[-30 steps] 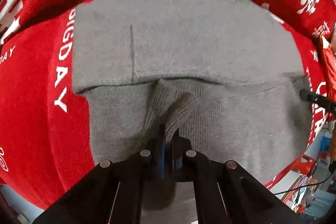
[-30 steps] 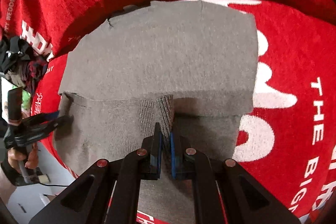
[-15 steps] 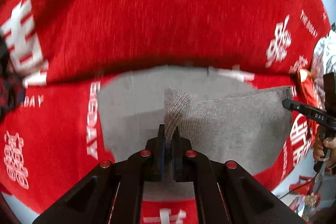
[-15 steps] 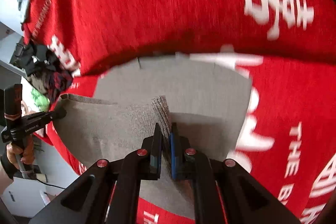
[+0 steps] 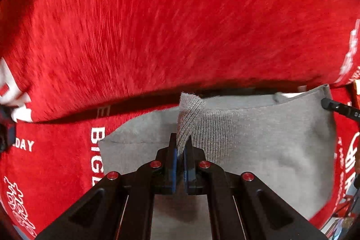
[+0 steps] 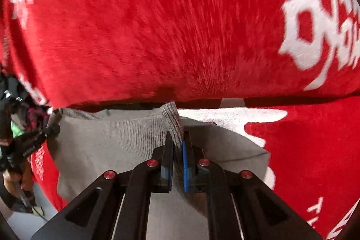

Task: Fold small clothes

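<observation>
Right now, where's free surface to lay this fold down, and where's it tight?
Free: the wide stretch of red cloth beyond the far edge of the grey knit garment, up to the white printed characters on the right. Crowded: the left gripper and right gripper both pinch the garment's hem; dark clutter sits by its left end.

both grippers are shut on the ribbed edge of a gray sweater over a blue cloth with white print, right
Not quite: the cloth under the sweater is red with white print, not blue, as both wrist views show. The rest holds: the left gripper and the right gripper are each shut on the sweater's ribbed edge.
</observation>
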Available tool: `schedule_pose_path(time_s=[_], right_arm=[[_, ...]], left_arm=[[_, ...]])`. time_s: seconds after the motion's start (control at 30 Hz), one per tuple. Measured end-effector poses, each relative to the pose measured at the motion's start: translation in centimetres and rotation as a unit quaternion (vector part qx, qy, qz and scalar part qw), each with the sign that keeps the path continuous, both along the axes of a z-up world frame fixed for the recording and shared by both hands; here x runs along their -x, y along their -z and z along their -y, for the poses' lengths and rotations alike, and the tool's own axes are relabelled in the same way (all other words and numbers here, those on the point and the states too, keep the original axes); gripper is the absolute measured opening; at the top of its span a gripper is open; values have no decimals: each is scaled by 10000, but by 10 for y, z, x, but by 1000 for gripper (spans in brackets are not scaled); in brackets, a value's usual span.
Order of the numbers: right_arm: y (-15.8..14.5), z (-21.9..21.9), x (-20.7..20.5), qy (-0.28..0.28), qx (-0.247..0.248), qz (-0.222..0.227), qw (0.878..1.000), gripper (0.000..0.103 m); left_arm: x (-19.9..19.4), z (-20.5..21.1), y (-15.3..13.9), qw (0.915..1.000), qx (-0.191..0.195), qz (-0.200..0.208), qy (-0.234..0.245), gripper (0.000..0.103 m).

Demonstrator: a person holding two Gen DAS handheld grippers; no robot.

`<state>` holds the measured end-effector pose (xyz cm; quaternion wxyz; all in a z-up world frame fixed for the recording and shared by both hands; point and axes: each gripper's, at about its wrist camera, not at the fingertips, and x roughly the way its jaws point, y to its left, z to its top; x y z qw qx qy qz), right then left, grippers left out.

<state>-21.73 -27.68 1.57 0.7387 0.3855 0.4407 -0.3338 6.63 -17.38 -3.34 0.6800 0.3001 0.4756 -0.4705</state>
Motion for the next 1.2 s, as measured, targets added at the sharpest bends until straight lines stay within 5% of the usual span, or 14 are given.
schedule_pose_path(time_s=[0.13,0.2,0.23,0.27,0.4,0.6,0.87,0.93,1.13,1.2], right_arm=[[26,4,-12,85,55,-345,9994,7],[40,6,-15,143,76,-700,9974,7],[43,8,-15,195,62,-836,9963,7],[45,9,-12,302,31,-971,9948,8],[27,7,2,587,141,-1056,9926,18],[4,-13,26,684,-184,-568,9959,19],[9,-76,74,914,-714,-476,9921,24],[12,-88,89,991,-910,-482,9897,35],[20,-125,126,1085,-1404,-415,9833,36],[27,-133,128,1033,-1532,-453,9817,36]], left_arm=[[-14,-1,22,9990,-390,80,-208,9],[-22,-5,23,9961,-530,494,-507,37],[-26,-9,20,9933,-552,790,-632,59],[-30,-14,14,9915,-508,963,-707,63],[-47,-31,-6,9963,-405,398,-642,63],[-32,-47,-8,9957,-635,-669,-82,63],[2,-118,4,9835,-1239,-1284,294,63],[3,-131,8,9810,-1280,-1419,327,63],[1,-162,12,9738,-1292,-1855,235,63],[0,-167,13,9739,-1233,-1898,170,47]])
